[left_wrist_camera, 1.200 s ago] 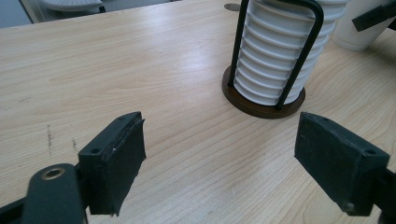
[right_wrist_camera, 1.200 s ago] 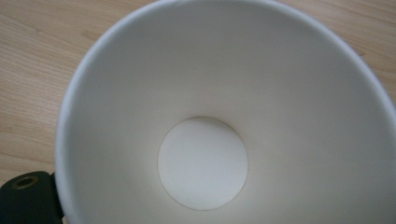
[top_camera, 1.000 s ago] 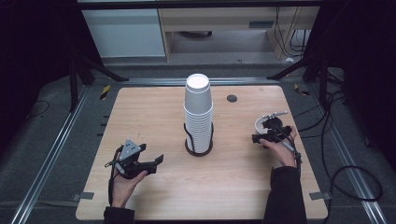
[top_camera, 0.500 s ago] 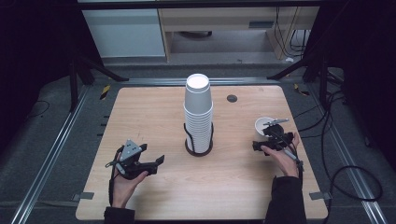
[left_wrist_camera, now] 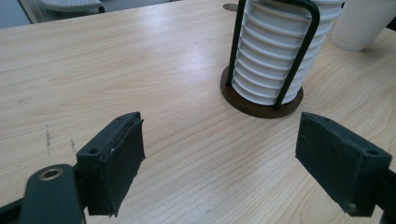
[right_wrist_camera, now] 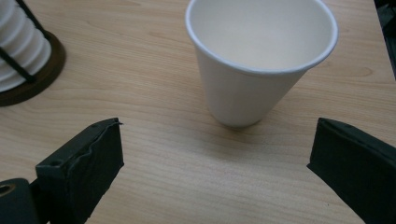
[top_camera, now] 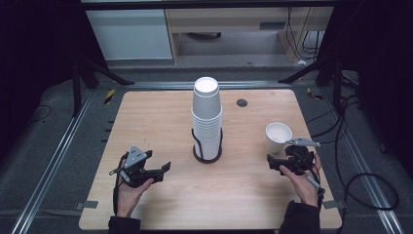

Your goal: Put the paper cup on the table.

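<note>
- right gripper (top_camera: pixel 275 163): jaws wide apart, holding nothing — the upright paper cup (right_wrist_camera: pixel 259 60) stands free on the table (top_camera: pixel 156 117), just ahead of them.
- risk: you clip its rim on approach and the light, empty cup tips.
- left gripper (top_camera: pixel 163 168): jaws wide, empty — swing it wide and you nudge the cup stack (left_wrist_camera: pixel 275 51) in its wire holder (left_wrist_camera: pixel 261 100).

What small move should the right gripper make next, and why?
Probably draw back from the single upright white paper cup: it stands free on the light wooden table, and the right gripper sits open just short of it, apparently a finished placement.
</note>
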The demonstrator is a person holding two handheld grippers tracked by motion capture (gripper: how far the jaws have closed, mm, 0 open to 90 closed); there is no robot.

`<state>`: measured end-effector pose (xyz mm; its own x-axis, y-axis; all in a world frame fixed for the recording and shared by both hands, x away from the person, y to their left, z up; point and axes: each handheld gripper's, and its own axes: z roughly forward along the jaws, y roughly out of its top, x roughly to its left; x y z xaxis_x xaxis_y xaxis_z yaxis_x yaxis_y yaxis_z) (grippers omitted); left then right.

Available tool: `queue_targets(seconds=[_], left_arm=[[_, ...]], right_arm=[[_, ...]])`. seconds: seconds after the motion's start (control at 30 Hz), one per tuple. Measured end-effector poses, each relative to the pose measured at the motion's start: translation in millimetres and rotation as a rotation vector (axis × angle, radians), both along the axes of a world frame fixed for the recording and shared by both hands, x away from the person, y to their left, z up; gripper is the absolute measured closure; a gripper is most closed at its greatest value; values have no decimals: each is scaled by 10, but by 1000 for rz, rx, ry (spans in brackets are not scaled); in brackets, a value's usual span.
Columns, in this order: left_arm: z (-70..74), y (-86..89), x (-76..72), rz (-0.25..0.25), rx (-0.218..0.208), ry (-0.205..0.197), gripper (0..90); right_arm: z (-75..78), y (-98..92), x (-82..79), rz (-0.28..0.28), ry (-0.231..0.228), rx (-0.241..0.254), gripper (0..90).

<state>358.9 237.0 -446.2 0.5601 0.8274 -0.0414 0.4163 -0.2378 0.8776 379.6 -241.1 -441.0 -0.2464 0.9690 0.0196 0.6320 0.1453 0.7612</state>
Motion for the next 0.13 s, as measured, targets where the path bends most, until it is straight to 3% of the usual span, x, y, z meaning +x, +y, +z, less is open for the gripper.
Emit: queue_targets(seconds=[0.07,0.13], left_arm=[[-12,0,5,13,7,4,146],[-32,3,9,37,32,8,144]], right_arm=[[33,25,-90,13,-28,-5,28],[38,47,-193,35,-60,41,28]])
